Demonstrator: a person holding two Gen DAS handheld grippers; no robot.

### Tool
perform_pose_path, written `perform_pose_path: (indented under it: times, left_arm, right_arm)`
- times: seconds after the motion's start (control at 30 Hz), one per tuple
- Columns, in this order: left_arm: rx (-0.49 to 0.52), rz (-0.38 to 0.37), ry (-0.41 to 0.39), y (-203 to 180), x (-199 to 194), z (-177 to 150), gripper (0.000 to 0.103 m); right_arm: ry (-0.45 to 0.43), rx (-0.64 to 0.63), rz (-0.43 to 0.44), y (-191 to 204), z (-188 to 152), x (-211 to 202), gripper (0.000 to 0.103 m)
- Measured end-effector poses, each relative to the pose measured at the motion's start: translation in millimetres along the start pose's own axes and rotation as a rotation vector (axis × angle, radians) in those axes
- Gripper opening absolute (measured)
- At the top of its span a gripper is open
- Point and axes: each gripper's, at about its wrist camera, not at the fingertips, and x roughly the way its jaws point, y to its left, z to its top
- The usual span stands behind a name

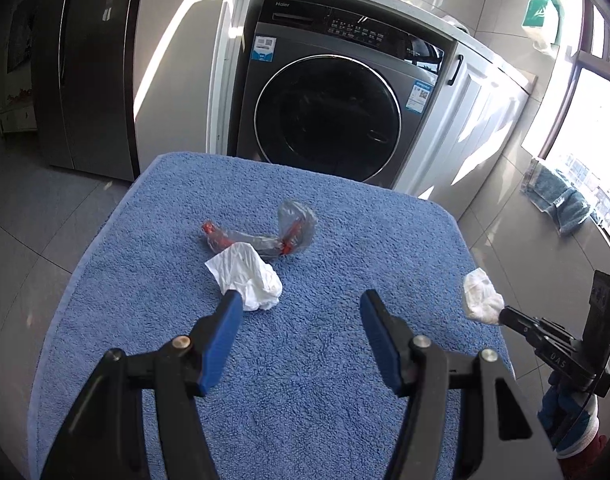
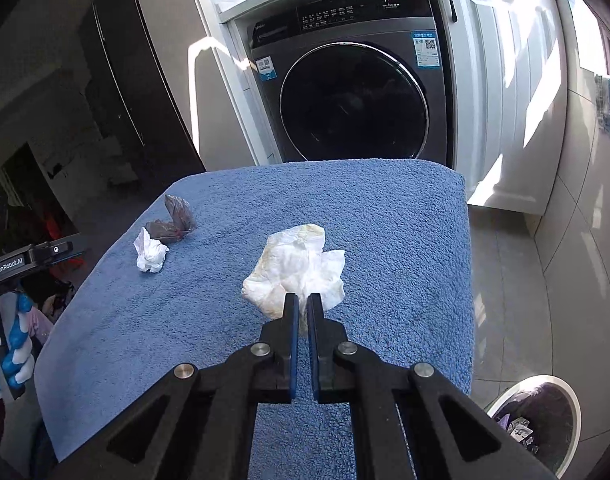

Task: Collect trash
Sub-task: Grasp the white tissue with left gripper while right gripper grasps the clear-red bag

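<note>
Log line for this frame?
right tool: shut on stained tissue | left tool: open, by white tissue | wrapper: on towel

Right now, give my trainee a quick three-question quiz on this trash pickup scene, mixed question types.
1. True or false: the left tongs are shut on the clean crumpled tissue.
2. What do the right tongs hold?
3. Where is the trash bin? A) on the blue towel B) on the floor at the right C) on top of the washing machine

Key: 1 false, they are open beside it. 2 the stained tissue. 3 B.
</note>
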Motion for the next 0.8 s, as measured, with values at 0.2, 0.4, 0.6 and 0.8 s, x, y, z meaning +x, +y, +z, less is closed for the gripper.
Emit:
perform_pose_path:
  times: [0.2,0.4,0.6,0.8]
  left_arm:
    - [0.049,0.039,-0.036,4.1,-12.3,22.5,0.059]
    - [0.11,0.098,-0.094,12.3,-29.4,56.1,0.059]
    - [0.144,0.113,-0.135,18.7,-44.7,74.5,0.059]
    - [0.127,0.103,-0.071,30.3,-14.4,59.2,0.059]
  right_arm:
    - [0.07,-0.123,0.325,76.8,-16.1,-3.9,0.005]
    - [0.277,-0.331,0.845,210.6,-57.3,-9.2,0.005]
    - [0.236,-0.425,0.876,253.9,-55.5,-18.9,0.049]
    - [0.131,-0.318,0.623,200.3,-11.7,7.5,0.049]
